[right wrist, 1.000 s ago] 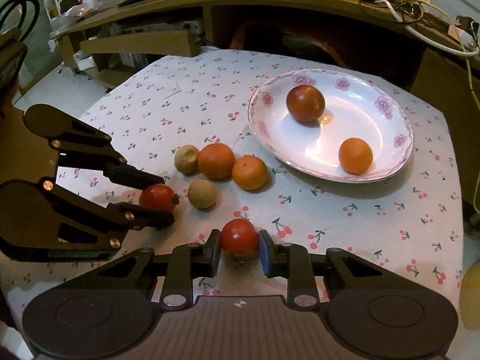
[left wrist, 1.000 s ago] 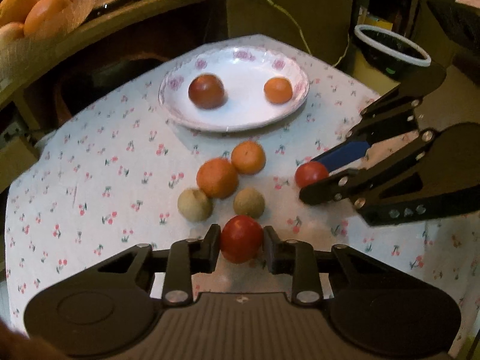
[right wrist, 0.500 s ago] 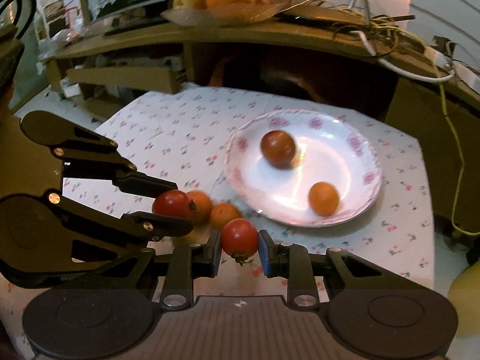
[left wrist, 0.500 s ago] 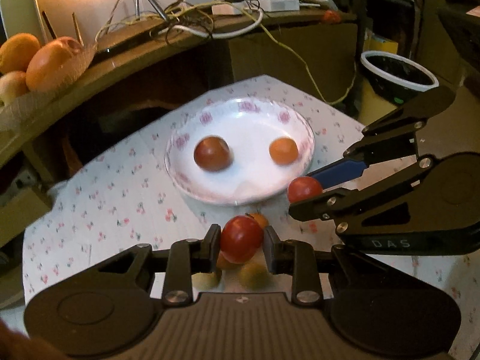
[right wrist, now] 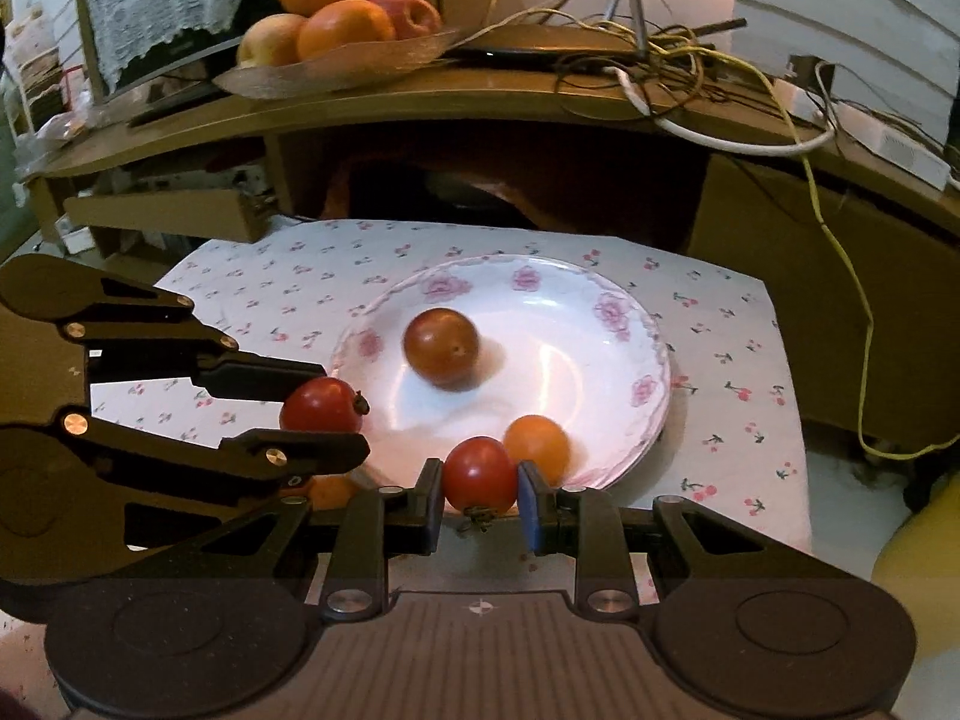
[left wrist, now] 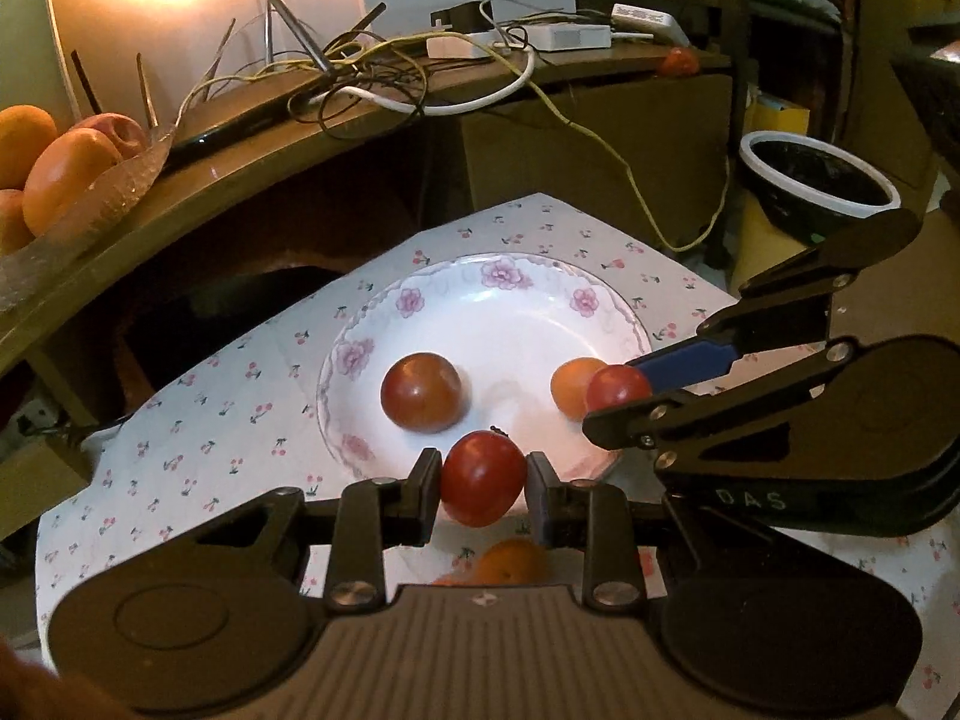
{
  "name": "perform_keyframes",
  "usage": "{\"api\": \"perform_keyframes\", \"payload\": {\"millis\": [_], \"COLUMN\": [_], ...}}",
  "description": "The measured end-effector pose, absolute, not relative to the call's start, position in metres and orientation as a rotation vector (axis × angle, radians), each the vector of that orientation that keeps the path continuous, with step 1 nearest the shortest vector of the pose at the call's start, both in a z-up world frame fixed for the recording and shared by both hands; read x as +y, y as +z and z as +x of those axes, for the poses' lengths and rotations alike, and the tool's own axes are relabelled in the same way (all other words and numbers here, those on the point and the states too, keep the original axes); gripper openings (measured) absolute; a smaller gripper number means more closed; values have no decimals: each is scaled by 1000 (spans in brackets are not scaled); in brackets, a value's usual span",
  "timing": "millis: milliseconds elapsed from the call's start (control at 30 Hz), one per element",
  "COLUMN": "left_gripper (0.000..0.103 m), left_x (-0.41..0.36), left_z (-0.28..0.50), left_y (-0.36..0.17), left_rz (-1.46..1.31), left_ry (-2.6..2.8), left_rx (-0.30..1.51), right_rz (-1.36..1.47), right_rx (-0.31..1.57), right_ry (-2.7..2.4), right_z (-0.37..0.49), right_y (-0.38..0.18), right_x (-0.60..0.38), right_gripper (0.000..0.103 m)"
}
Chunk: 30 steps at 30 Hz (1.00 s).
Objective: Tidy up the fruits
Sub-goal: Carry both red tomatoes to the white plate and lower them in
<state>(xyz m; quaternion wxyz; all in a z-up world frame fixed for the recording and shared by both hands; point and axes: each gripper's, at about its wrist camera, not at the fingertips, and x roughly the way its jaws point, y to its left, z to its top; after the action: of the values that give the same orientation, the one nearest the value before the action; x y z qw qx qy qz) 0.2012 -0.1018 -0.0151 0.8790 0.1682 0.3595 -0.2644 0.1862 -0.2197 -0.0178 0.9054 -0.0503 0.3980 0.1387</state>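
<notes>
My left gripper (left wrist: 482, 483) is shut on a red tomato (left wrist: 483, 477), held above the near rim of the white floral plate (left wrist: 420, 306). My right gripper (right wrist: 480, 495) is shut on a second red tomato (right wrist: 480, 474) at the plate's (right wrist: 600, 306) near edge. Each gripper shows in the other's view: the right one (left wrist: 618, 396) with its tomato (left wrist: 618, 387), the left one (right wrist: 327, 411) with its tomato (right wrist: 321, 405). On the plate lie a dark red tomato (left wrist: 422, 391) (right wrist: 441, 348) and a small orange (left wrist: 570, 384) (right wrist: 537, 444).
Oranges (left wrist: 510, 561) lie on the cherry-print tablecloth (left wrist: 228, 408) under my grippers, mostly hidden. Behind the table a wooden shelf (right wrist: 420, 90) carries a glass fruit dish (right wrist: 336, 66), cables and a power strip. A black bin with a white rim (left wrist: 819, 174) stands to the right.
Both grippers lifted their tomatoes off the cloth and carried them toward the plate; the loose oranges and brown fruits have dropped below the fingers, almost out of sight.
</notes>
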Motion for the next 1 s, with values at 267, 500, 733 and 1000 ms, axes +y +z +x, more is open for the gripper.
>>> {"api": "perform_keyframes", "payload": {"millis": [267,500,733,1000], "left_gripper": [35,35,35,36], "left_x": [-103,-102,-99,-102], "left_z": [215,226,233,234], "left_y": [-20,-30,-37,-39], "left_rz": [340,333,329,339], "left_ry": [-534,-509,-492,-483], "left_rx": [748,768,783,787], "right_rz": [-113,-123,-167,-211], "right_rx": [823,789,783,770], "right_ry": [253,238,256,246], "right_z": [197,206,207,210], "right_y": [-25,-23,-23,-24], "right_x": [-223,-220,-213,-208], "right_gripper": [27,27,27,28]}}
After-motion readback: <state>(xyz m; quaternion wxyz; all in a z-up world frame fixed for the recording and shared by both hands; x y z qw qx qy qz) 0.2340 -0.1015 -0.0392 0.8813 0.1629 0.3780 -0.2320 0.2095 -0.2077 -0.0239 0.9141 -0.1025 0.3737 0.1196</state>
